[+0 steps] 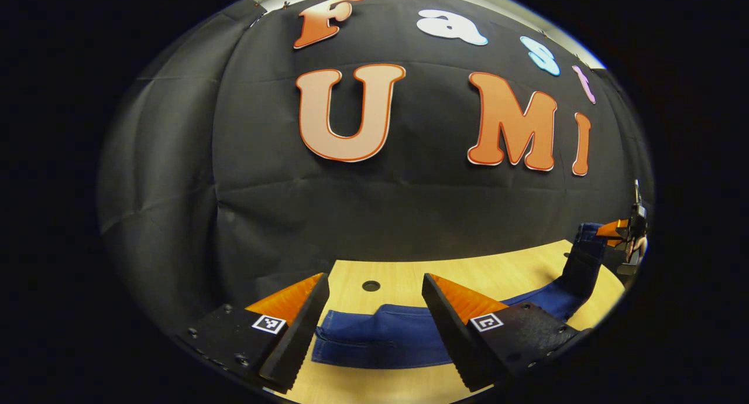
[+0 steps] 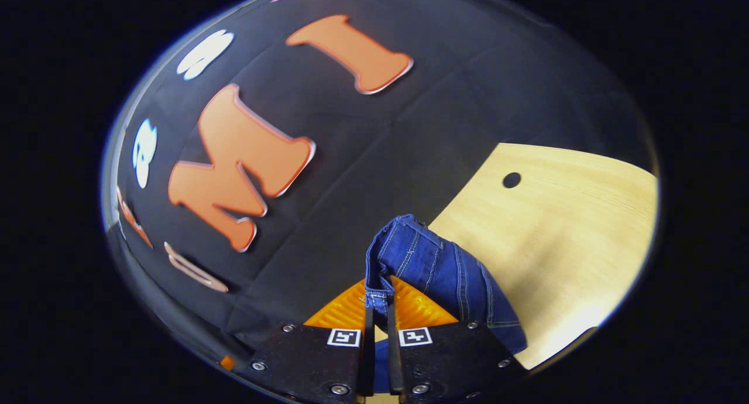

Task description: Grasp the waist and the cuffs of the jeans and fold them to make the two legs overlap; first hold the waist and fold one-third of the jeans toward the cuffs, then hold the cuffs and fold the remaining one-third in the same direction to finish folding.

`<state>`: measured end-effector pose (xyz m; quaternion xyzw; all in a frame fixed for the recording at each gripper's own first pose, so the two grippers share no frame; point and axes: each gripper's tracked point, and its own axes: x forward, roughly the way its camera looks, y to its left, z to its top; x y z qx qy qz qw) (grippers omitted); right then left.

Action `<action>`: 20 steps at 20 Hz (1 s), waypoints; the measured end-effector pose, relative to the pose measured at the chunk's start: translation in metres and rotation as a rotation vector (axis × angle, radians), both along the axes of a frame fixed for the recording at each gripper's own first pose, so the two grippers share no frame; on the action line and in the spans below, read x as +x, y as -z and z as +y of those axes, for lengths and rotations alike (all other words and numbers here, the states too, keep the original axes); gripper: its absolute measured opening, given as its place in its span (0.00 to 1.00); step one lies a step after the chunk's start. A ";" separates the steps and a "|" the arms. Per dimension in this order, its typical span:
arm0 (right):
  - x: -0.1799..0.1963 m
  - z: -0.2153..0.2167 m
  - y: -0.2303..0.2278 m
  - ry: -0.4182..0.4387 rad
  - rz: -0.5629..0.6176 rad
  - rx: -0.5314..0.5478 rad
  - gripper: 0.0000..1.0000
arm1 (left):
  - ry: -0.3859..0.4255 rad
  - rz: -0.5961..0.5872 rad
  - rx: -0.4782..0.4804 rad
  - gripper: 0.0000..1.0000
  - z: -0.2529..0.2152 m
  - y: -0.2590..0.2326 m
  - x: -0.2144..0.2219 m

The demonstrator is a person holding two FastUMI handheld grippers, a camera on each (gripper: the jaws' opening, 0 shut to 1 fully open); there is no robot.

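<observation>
We see the left tool (image 1: 374, 310) open above the jeans (image 1: 386, 336) on the bench (image 1: 515, 275); our right tool (image 2: 378, 328) clamps their lifted end at the bench's edge.

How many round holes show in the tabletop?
1 per view: a dark hole beyond the left gripper, above the jeans, and a hole on bare table. They may be one hole; the jeans could hide others.
</observation>
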<state>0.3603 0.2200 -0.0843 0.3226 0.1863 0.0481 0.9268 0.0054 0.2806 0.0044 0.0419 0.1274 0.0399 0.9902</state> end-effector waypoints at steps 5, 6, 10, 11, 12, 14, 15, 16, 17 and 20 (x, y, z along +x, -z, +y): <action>-0.009 0.108 0.034 -0.141 0.032 -0.160 0.10 | -0.019 0.003 -0.023 0.98 0.045 0.006 -0.010; -0.008 0.127 0.046 -0.171 0.043 -0.188 0.10 | -0.026 0.004 -0.026 0.98 0.053 0.007 -0.012; -0.012 0.177 0.118 -0.279 0.139 -0.319 0.10 | -0.043 0.016 -0.033 0.99 0.077 0.014 -0.017; -0.013 0.186 0.141 -0.295 0.169 -0.359 0.10 | -0.047 0.020 -0.033 0.98 0.083 0.018 -0.018; -0.014 0.192 0.161 -0.315 0.197 -0.405 0.10 | -0.053 0.023 -0.032 0.99 0.089 0.020 -0.020; -0.020 0.197 0.194 -0.347 0.257 -0.487 0.10 | -0.064 0.028 -0.041 0.98 0.098 0.024 -0.020; -0.024 0.198 0.210 -0.362 0.291 -0.518 0.10 | -0.066 0.031 -0.049 0.99 0.102 0.026 -0.021; -0.029 0.197 0.216 -0.371 0.326 -0.544 0.10 | -0.070 0.037 -0.057 0.98 0.105 0.030 -0.022; -0.031 0.204 0.219 -0.405 0.352 -0.524 0.10 | -0.076 0.045 -0.064 0.98 0.107 0.034 -0.022; -0.039 0.209 0.204 -0.422 0.357 -0.508 0.74 | -0.094 0.074 -0.089 0.98 0.116 0.050 -0.021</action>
